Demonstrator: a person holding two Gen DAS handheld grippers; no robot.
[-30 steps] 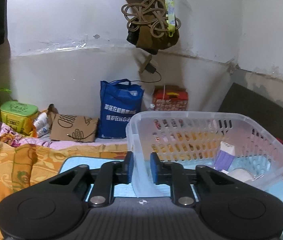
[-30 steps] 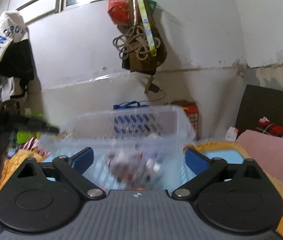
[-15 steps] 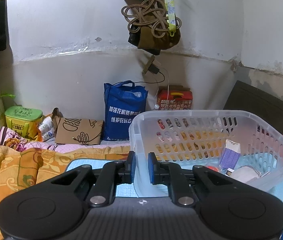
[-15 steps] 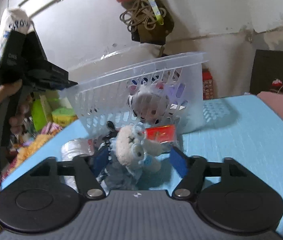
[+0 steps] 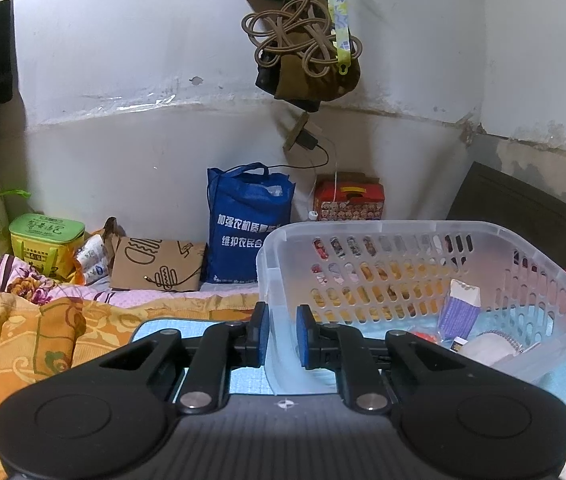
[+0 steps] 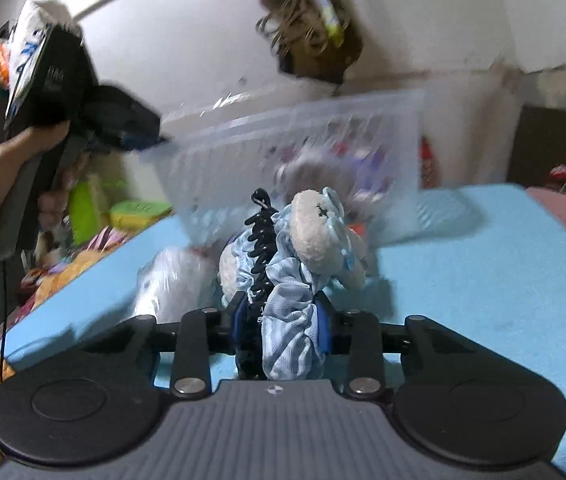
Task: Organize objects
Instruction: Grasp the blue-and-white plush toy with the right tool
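Note:
A clear plastic basket (image 5: 403,226) sits tilted on the blue mat (image 5: 187,328), and my left gripper (image 5: 283,336) is shut on its near corner wall. Inside lie a purple-and-white box (image 5: 459,308) and a white roll (image 5: 487,344). In the right wrist view, a hand (image 6: 3,168) holds that left gripper (image 6: 131,132) at the basket (image 6: 303,128) rim. My right gripper (image 6: 281,328) is closing, its pads pressing a light-blue scrunchie (image 6: 291,320) with a white plush toy (image 6: 319,224) on it. A black claw clip (image 6: 259,248) is caught beside the scrunchie.
A crumpled clear plastic bag (image 6: 171,280) lies on the mat left of the toy. Against the wall stand a blue tote bag (image 5: 247,228), a red box (image 5: 349,200), a cardboard sleeve (image 5: 155,260) and a green tin (image 5: 47,240). An orange blanket (image 5: 23,340) covers the left side.
My right gripper dropped toward the mat and went from wide open to closed on the scrunchie with the plush toy. The left gripper stayed on the basket corner.

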